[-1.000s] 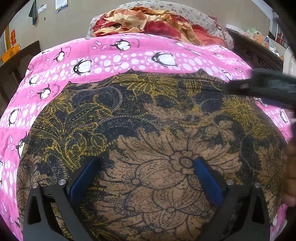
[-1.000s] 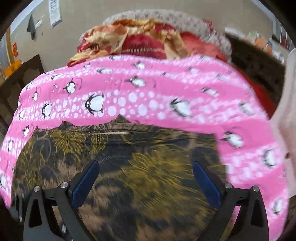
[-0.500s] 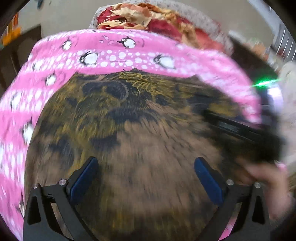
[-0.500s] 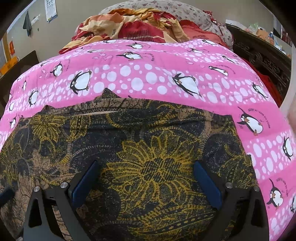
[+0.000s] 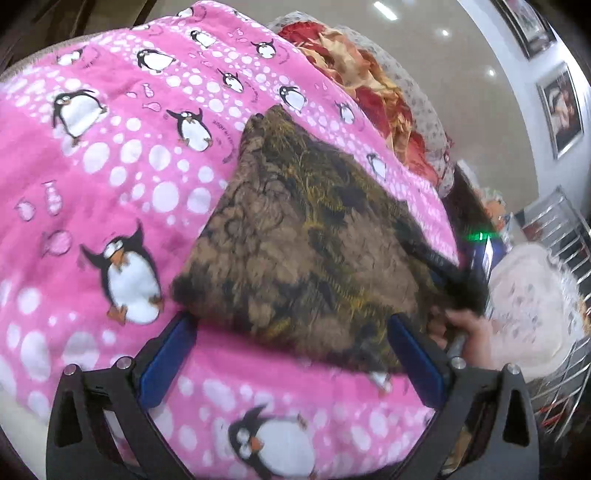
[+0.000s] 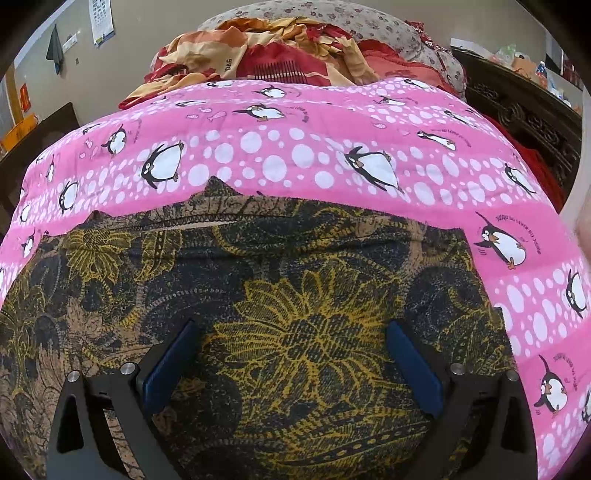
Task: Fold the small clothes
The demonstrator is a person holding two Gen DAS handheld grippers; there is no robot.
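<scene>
We see a dark floral garment [image 6: 303, 332], black and tan with yellow flower print, lying on a pink penguin blanket [image 6: 295, 155] spread over the bed.

Right wrist view: sharp. The garment lies flat and fills the lower frame, its stitched far edge running across mid-frame with a small peak left of centre. Our right tool [image 6: 291, 369] hovers over it, blue pads [image 6: 168, 367] spread wide, nothing between them; we cannot tell whether they touch the cloth. Behind the blanket sits a heap of red and orange cloth [image 6: 266, 55] against a floral pillow [image 6: 332, 18]. On the wall at left hang a paper calendar [image 6: 101, 20] and a dark rag [image 6: 54, 48]. A dark carved headboard [image 6: 524, 114] is at right.

Left wrist view: blurred and tilted. Here the garment [image 5: 306, 236] appears as a slanted shape with a pointed far corner, its near edge between our left tool's fingers [image 5: 168, 360]. Our left tool [image 5: 291, 363] is also spread wide with nothing pinched. Only this view shows pink blanket [image 5: 110, 184] on the near side of the garment. It also shows a hand [image 5: 469, 332] at right gripping the other tool's dark body [image 5: 447, 273], which lies on the garment's right edge. A green light [image 5: 480, 235], framed pictures [image 5: 561, 107] on the wall and ceiling spots show only here.

The left wrist view does not show the garment's stitched edge clearly.
</scene>
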